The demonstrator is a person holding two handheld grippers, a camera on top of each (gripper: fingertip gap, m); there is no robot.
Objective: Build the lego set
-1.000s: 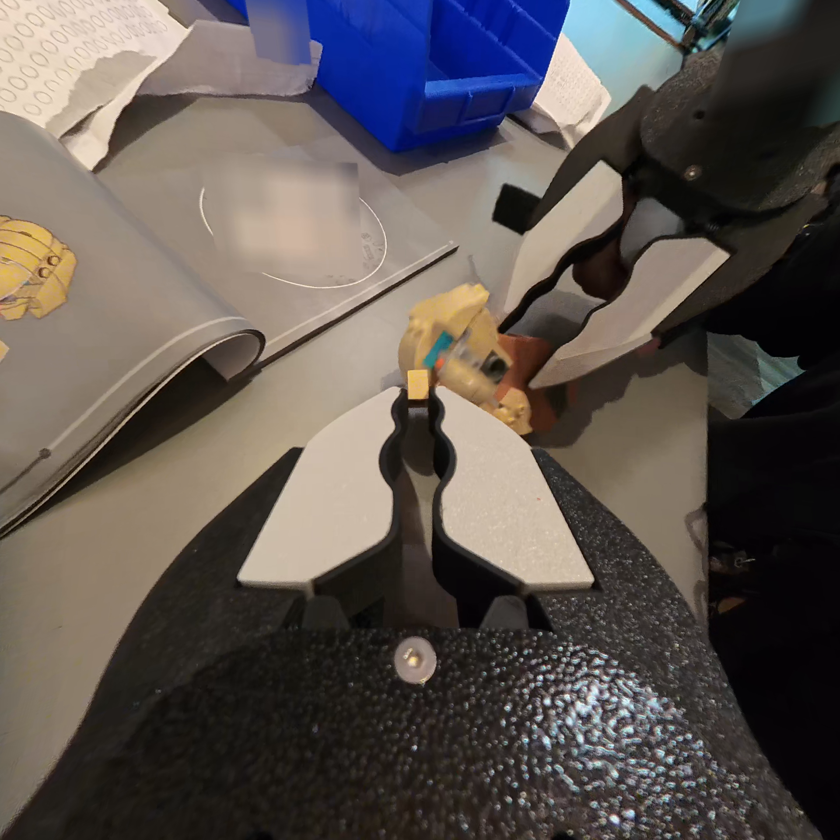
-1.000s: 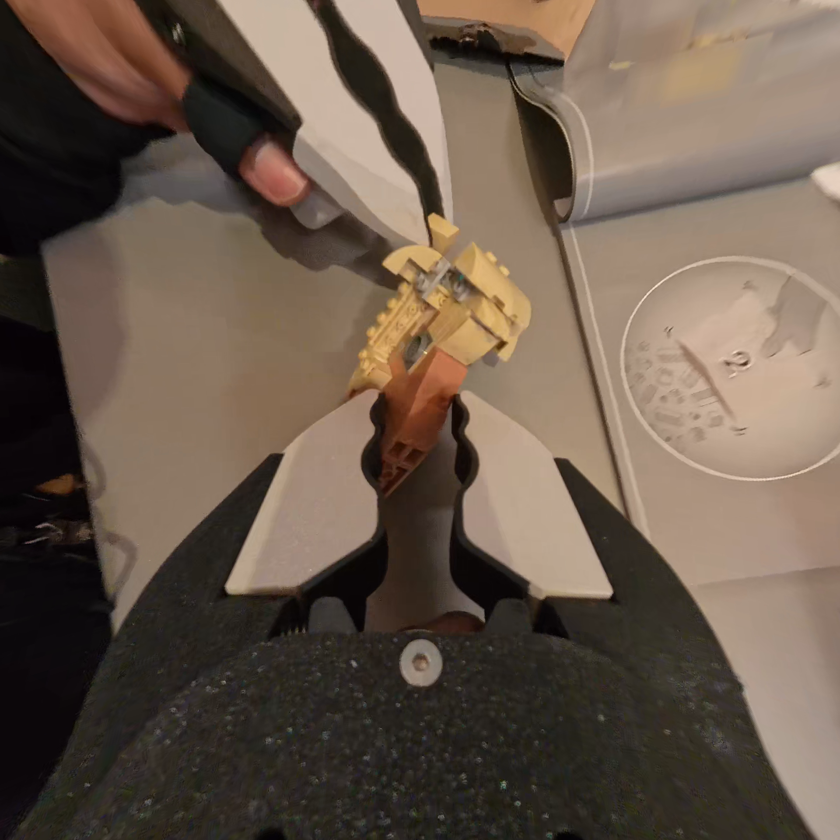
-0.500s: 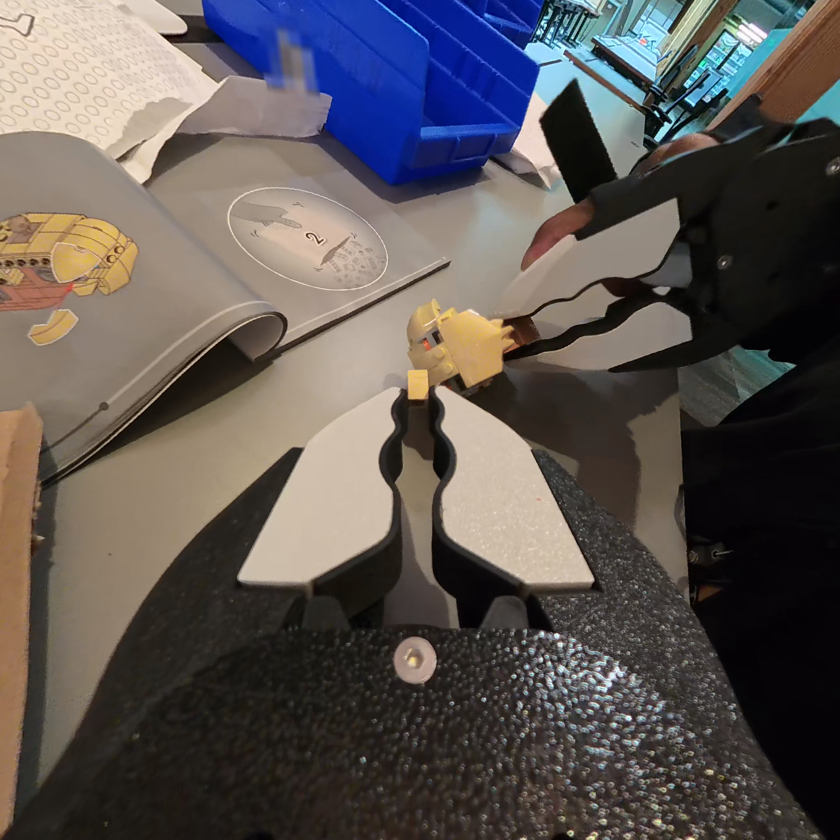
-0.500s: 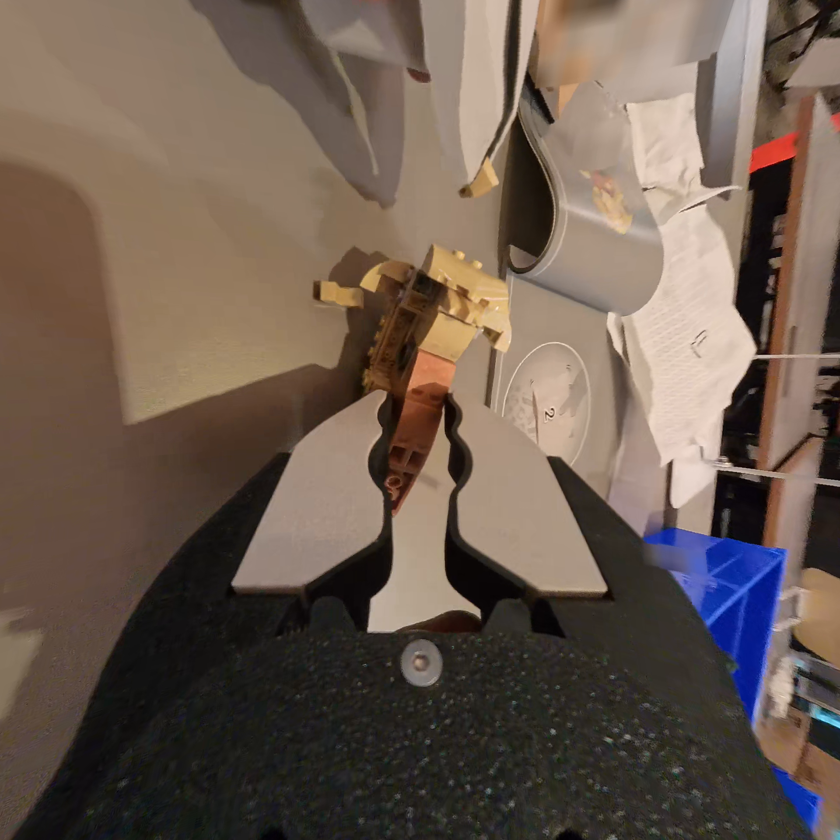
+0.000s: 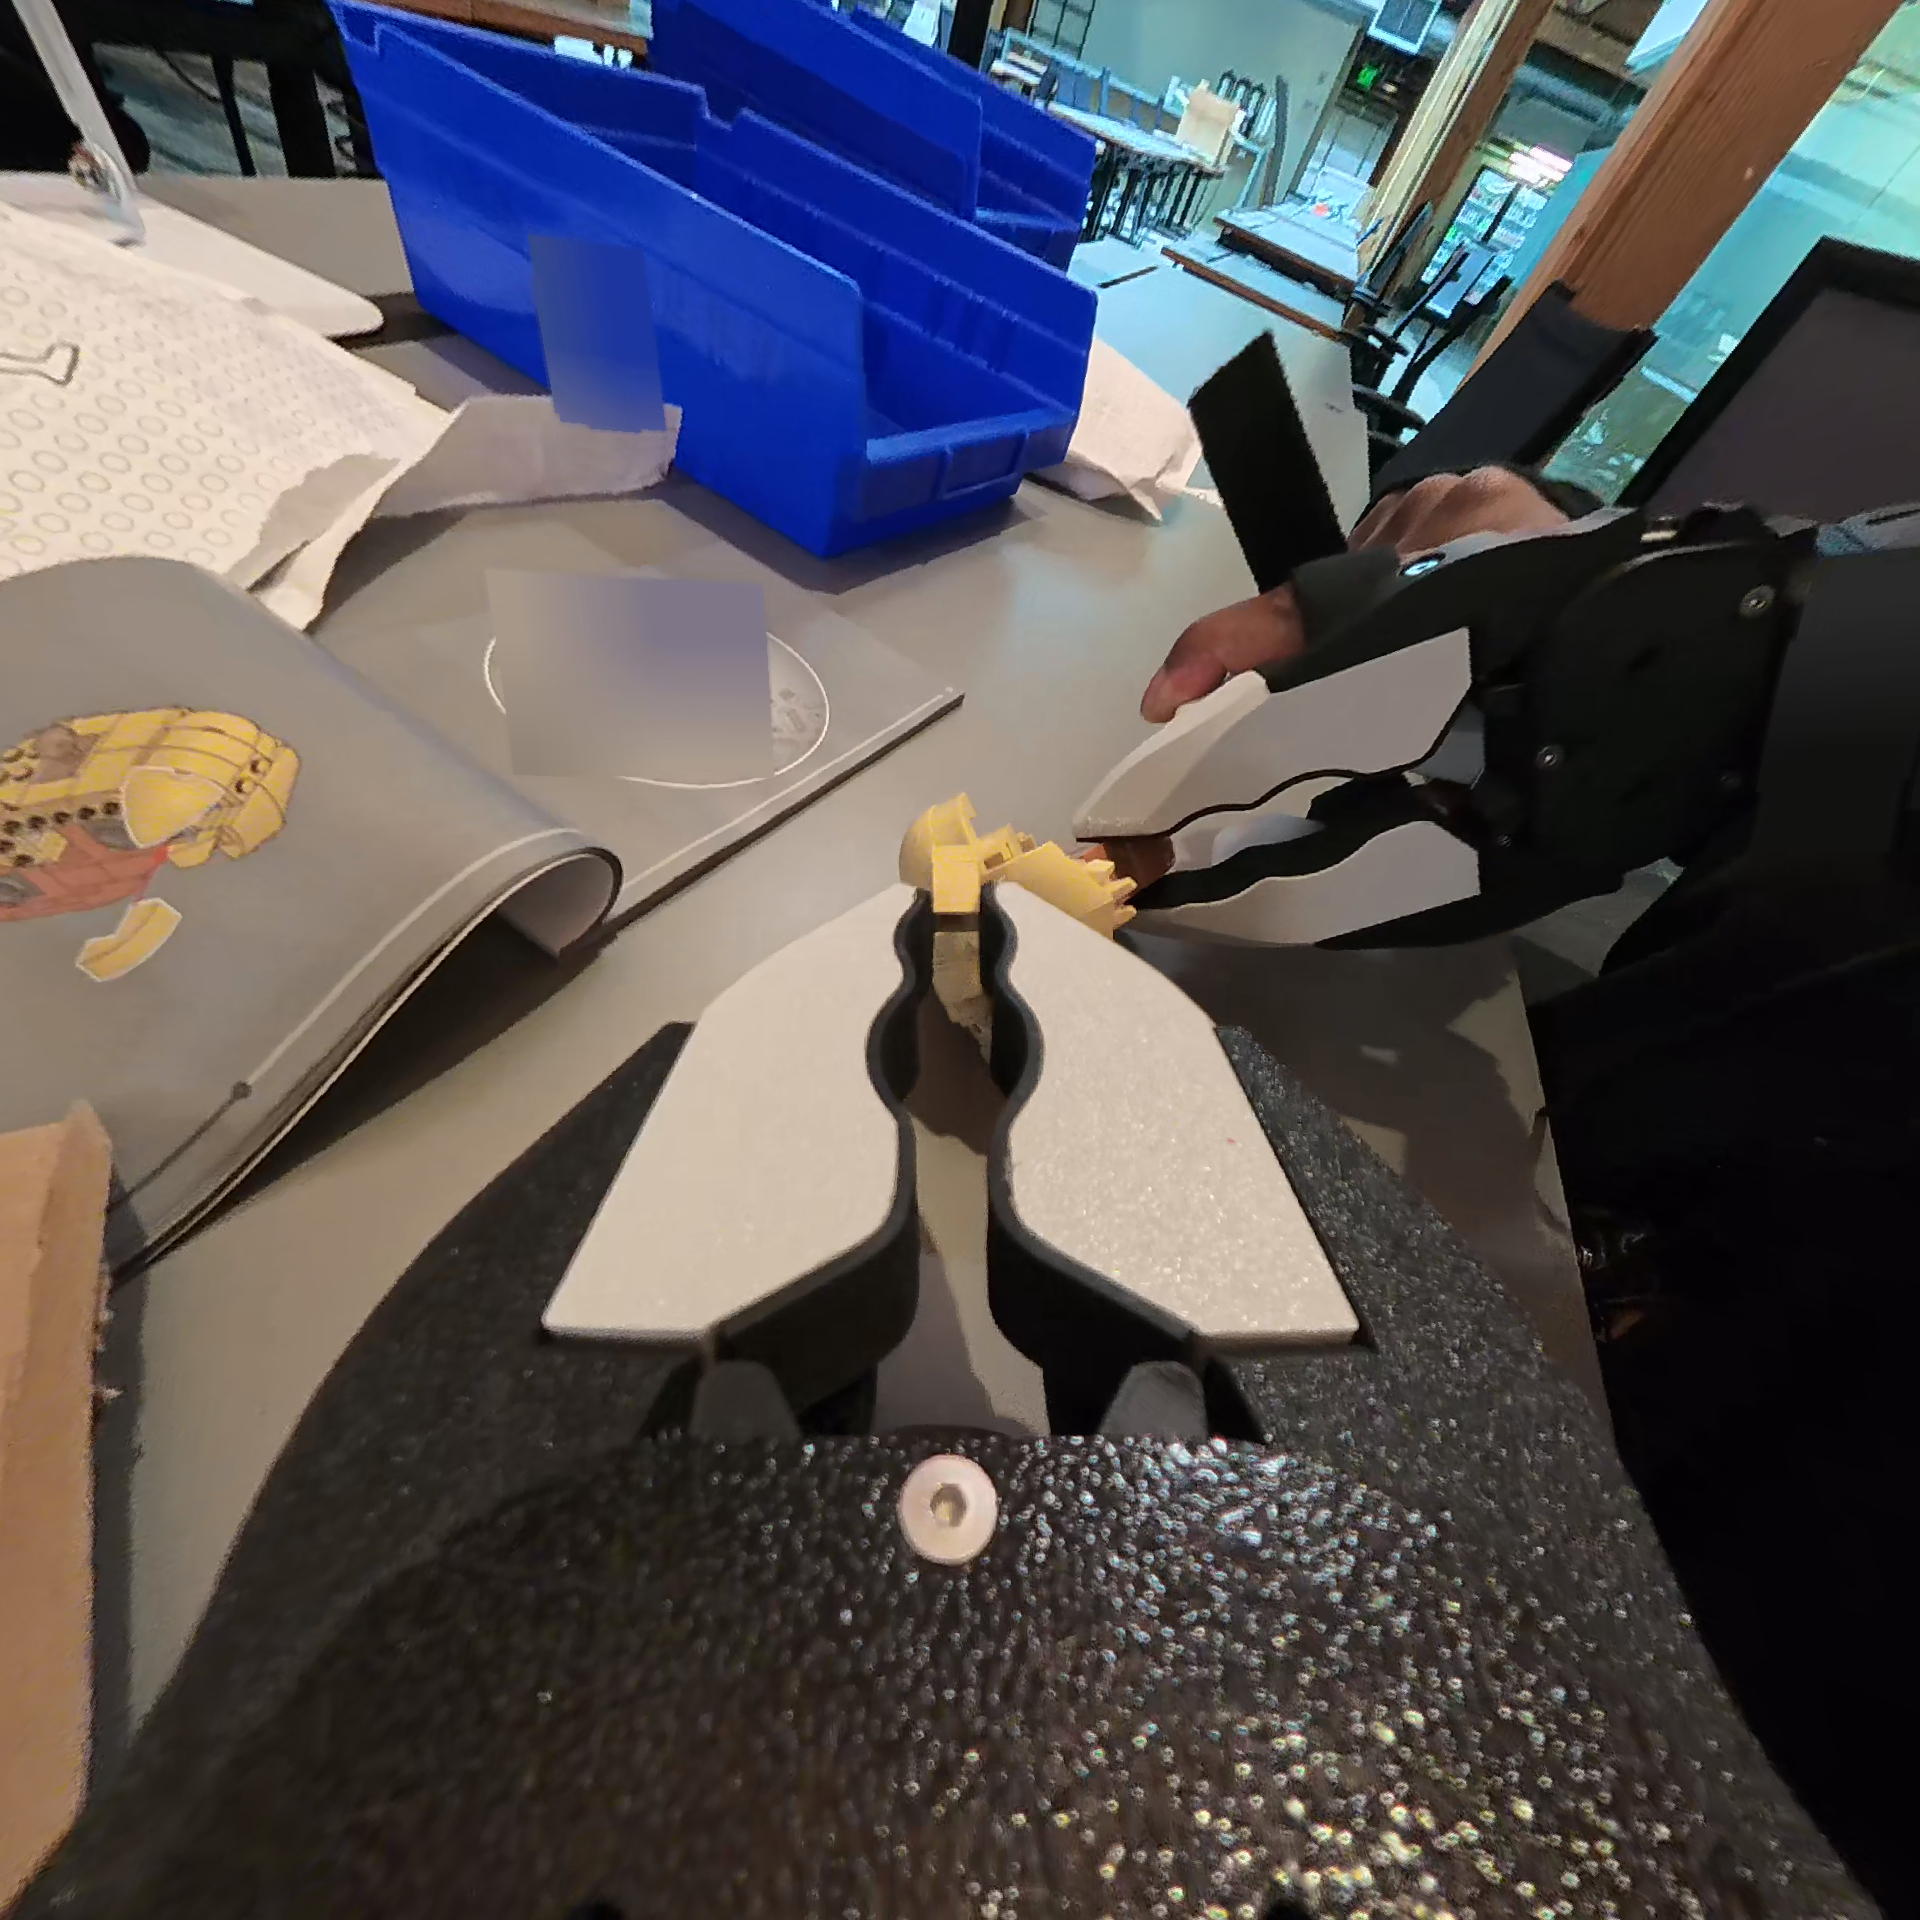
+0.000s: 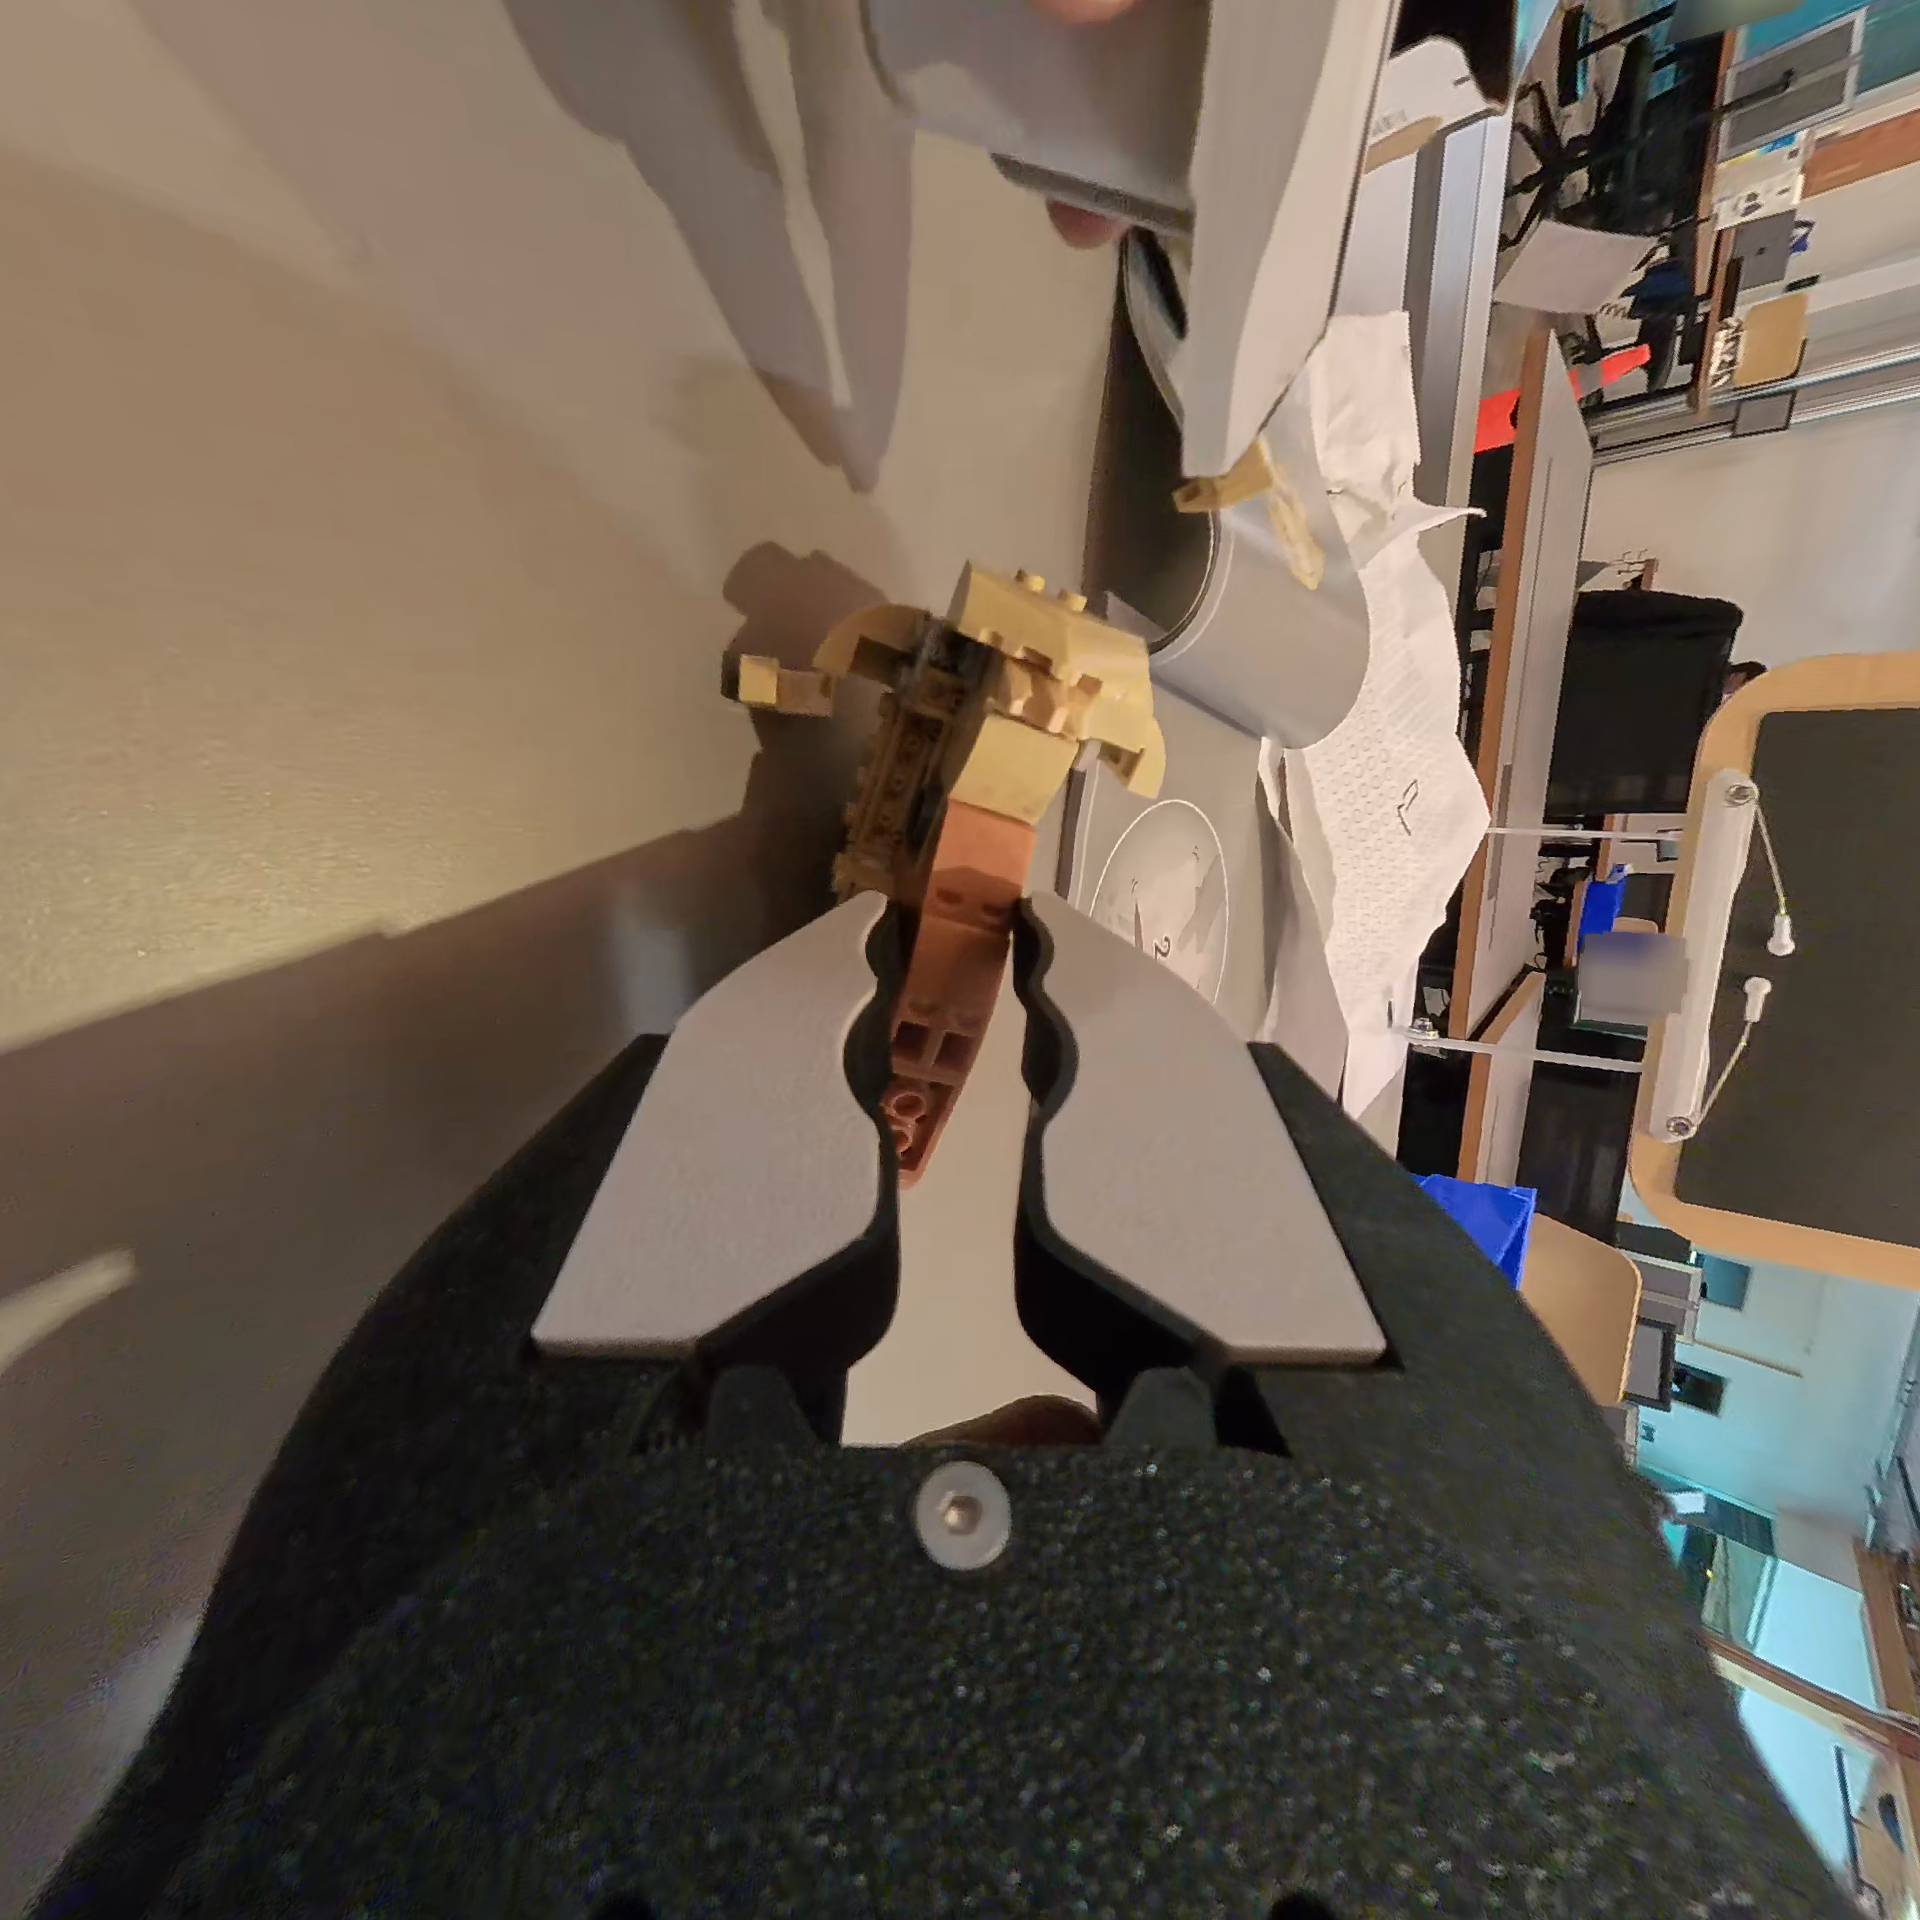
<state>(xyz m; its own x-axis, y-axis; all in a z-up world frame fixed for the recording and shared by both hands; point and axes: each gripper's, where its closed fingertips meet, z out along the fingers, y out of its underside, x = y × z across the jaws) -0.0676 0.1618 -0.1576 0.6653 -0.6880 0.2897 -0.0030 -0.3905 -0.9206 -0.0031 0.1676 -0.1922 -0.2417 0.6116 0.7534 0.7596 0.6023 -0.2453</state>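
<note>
Holding a little tan brick (image 5: 954,885) right at its tips, the left gripper (image 5: 956,914) has its two fingers nearly together, and both press on the brick's sides. The brick is just in front of a small toy model (image 6: 997,717) built from tan bricks. I cannot tell if the brick touches the model.

The right gripper (image 6: 951,914) comes in from the other side. Its fingers are a bit wider apart and squeeze a reddish-brown block (image 6: 961,966) that sticks out from the bottom of the model. That is how the model is held, just above the grey table (image 5: 1091,623), between the two grippers.

A person's hand (image 5: 1340,582) wears the right gripper with a black strap.

An open booklet (image 5: 312,831) lies on the table to the left, with a picture of a yellow model on its curled page. Behind it sit blue bins (image 5: 748,312) and some white paper with tiny rings (image 5: 156,416) printed on it. A brown cardboard edge (image 5: 42,1403) shows at the near left.
</note>
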